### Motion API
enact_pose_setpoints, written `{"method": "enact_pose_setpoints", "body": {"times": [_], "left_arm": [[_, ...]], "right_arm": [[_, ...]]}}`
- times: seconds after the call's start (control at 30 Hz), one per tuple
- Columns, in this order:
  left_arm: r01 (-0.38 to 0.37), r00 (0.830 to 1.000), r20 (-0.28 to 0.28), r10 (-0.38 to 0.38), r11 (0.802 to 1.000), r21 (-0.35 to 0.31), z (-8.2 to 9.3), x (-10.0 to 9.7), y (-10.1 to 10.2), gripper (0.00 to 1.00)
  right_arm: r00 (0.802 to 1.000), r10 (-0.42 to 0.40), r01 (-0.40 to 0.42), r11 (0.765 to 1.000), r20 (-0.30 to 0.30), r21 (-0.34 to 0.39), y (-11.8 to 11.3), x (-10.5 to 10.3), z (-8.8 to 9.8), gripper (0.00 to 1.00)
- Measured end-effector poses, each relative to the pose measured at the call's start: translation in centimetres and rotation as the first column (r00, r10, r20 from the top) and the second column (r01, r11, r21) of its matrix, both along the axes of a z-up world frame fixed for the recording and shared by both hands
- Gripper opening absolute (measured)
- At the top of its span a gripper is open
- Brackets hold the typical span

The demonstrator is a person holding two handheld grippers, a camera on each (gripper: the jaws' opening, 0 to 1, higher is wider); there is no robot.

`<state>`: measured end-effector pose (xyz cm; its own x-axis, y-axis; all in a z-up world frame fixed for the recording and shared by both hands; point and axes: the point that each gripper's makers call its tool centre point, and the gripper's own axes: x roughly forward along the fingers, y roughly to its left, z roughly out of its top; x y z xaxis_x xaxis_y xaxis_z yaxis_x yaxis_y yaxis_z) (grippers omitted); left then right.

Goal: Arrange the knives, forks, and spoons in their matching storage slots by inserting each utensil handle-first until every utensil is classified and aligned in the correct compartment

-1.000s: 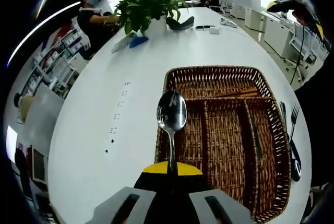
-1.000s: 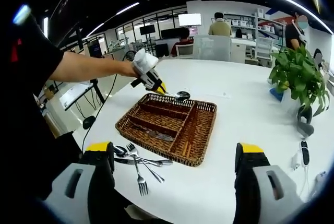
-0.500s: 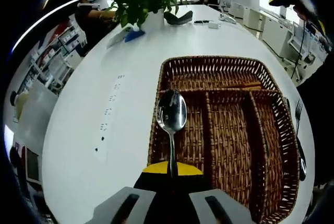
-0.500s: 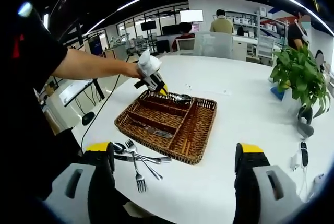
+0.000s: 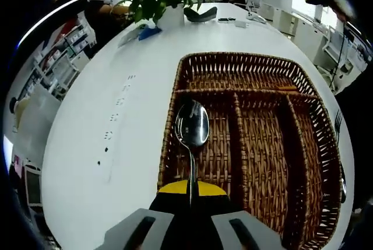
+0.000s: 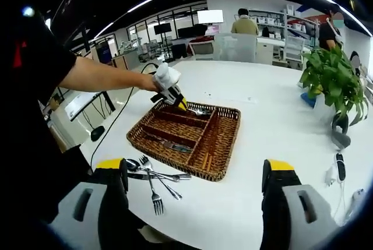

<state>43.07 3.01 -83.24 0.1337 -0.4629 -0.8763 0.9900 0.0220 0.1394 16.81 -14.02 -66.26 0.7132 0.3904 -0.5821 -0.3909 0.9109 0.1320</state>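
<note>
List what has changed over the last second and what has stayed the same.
The left tool, shut on the spoon, has carried it in over the wicker tray and lower, toward a compartment at the tray's far side in the right gripper view. Nothing was released. The right tool stayed open and still, and the loose cutlery beside the tray has not moved.

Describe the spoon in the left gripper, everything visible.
The spoon is shiny polished metal with an oval bowl and slim straight handle. The left gripper is shut on its handle, bowl pointing forward, away from the jaws. It hangs over the end compartment of the wicker tray; contact with the weave cannot be told.
</note>
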Motion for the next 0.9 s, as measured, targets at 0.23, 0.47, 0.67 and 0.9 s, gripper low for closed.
{"method": "enact_pose_setpoints", "body": {"times": [0.23, 0.47, 0.67, 0.9], "left_arm": [[-0.009, 1.0, -0.017, 0.009, 1.0, 0.015, -0.6, 0.2, -0.1, 0.0], [-0.019, 0.999, -0.033, 0.02, 1.0, 0.024, -1.3, 0.4, 0.0, 0.0], [-0.029, 0.999, -0.026, 0.03, 0.999, 0.029, -1.8, 0.5, 0.1, 0.01], [-0.008, 1.0, -0.01, 0.009, 1.0, 0.019, -2.4, 0.4, 0.2, 0.02]], "right_arm": [[1.0, -0.001, 0.001, 1.0, 0.004, 0.002, 0.0, 0.1, 0.2, 0.97], [1.0, -0.002, 0.002, 1.0, -0.004, 0.0, 0.1, -0.1, 0.1, 0.96], [1.0, -0.008, 0.008, 1.0, -0.002, 0.006, 0.0, 0.0, 0.2, 0.96], [1.0, -0.006, 0.006, 1.0, 0.003, 0.005, 0.2, 0.0, 0.2, 0.96]]}}
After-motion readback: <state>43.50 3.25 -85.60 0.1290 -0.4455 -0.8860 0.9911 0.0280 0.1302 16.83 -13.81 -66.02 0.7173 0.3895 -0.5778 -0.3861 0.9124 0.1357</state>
